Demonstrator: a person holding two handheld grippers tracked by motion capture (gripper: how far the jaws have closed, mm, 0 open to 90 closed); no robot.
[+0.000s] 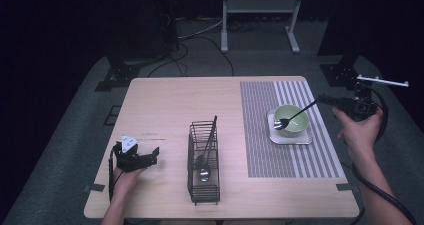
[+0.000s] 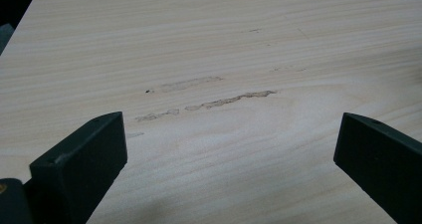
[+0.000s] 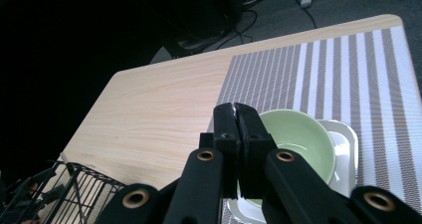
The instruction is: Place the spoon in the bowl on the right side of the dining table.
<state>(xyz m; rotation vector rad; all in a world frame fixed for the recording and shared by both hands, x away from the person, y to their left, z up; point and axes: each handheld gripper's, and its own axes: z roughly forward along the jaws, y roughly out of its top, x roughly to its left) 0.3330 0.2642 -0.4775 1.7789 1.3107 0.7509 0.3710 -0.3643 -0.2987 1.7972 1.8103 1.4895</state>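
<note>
Right gripper (image 1: 327, 101), jaws closed on the handle end of a spoon (image 1: 295, 117); its head hangs over the green bowl (image 1: 295, 122) on the striped mat (image 1: 260, 135), right side of the desk (image 1: 170, 105); likely light, stiff, slippery metal, best pinched along the handle. Left gripper (image 1: 150, 157), jaws wide open, empty, rests near left beside the wire basket (image 1: 204, 185).

closed claw (image 3: 236, 115), green bowl (image 3: 298, 137), striped mat (image 3: 348, 79)

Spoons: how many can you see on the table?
2. One spoon is held by the right gripper, its head over the green bowl. Another spoon stands in the wire basket. More might hide there.
</note>
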